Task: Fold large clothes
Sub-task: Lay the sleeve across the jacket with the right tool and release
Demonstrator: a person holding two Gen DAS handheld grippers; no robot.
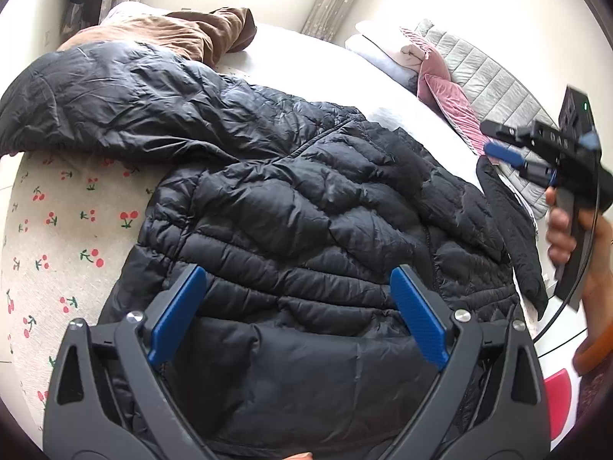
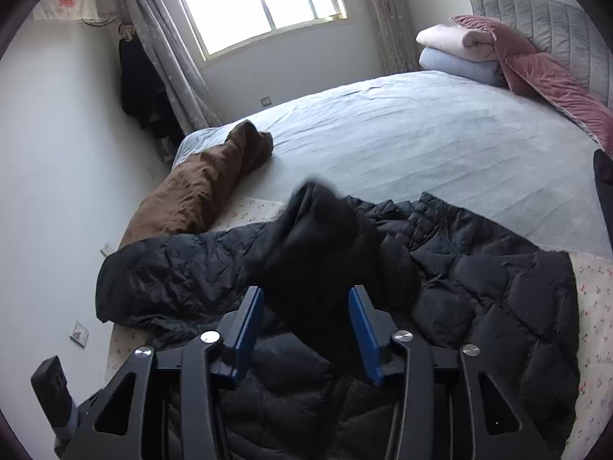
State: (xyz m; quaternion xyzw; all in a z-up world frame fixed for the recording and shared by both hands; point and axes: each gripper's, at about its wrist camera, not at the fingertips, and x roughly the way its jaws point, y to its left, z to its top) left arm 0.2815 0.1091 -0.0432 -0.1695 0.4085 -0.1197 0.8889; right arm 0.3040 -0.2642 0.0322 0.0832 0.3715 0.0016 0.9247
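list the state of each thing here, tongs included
black puffer jacket: spread on the bed, partly folded, rumpled
brown garment: bunched at the bed's edge
folded blankets: stacked by the headboard
left tongs: open, empty
right tongs: open, dark blurred fabric between them, unpinched

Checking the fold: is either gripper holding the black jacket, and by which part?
Nothing is held: left gripper and right gripper both stand open, pads off the jacket.
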